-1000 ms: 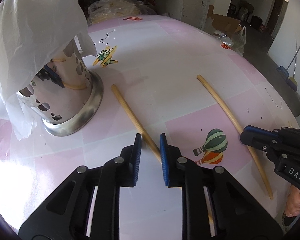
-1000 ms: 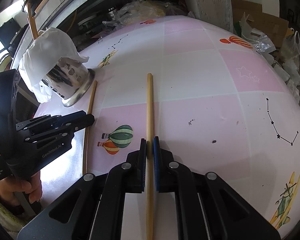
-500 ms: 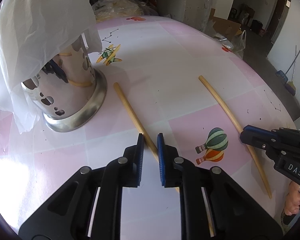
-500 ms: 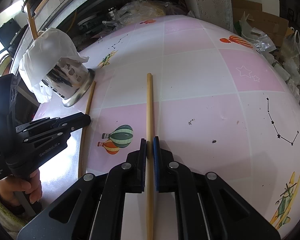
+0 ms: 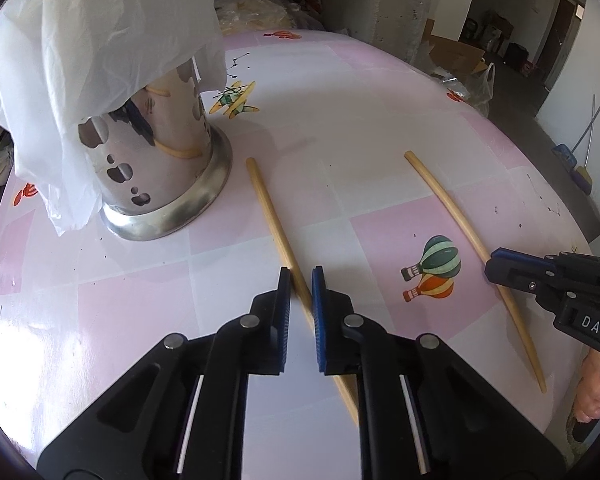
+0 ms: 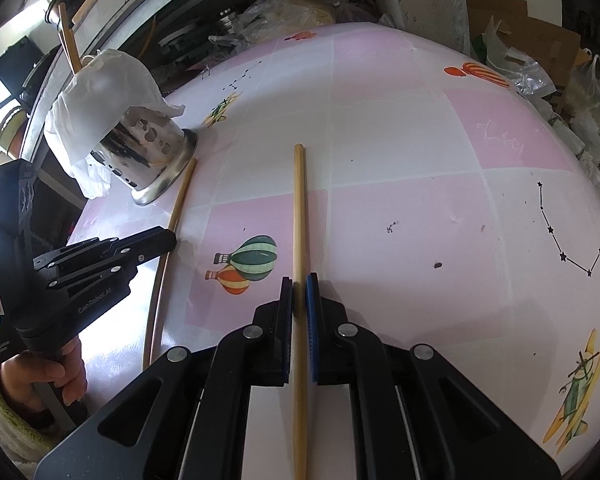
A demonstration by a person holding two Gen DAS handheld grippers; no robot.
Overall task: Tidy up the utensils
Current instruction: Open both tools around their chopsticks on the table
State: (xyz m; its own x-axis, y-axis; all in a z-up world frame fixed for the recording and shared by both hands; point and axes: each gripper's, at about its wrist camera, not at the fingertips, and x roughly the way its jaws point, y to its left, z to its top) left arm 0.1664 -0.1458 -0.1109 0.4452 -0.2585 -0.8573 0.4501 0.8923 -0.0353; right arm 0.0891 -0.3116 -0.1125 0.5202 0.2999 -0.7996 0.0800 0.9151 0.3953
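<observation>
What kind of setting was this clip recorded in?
Probably a cluttered home kitchen or storage room, not a lab. A table with a pink cartoon cloth holds a perforated steel utensil holder; cardboard boxes and plastic bags crowd the floor, and a broom leans against the wall.

A round surface (image 5: 340, 128) under a pink-and-white checked cloth printed with hot-air balloons (image 5: 432, 268), little planes (image 6: 576, 396) and star lines fills both views, glaring white in the sunlight at its left edge. Beyond it stand a rough concrete pillar (image 5: 404, 8), cardboard boxes (image 5: 456, 54), plastic bags (image 6: 556, 80), a dark doorway (image 5: 560, 36) and a white wall with a broom (image 5: 580, 160) leaning on it.
</observation>
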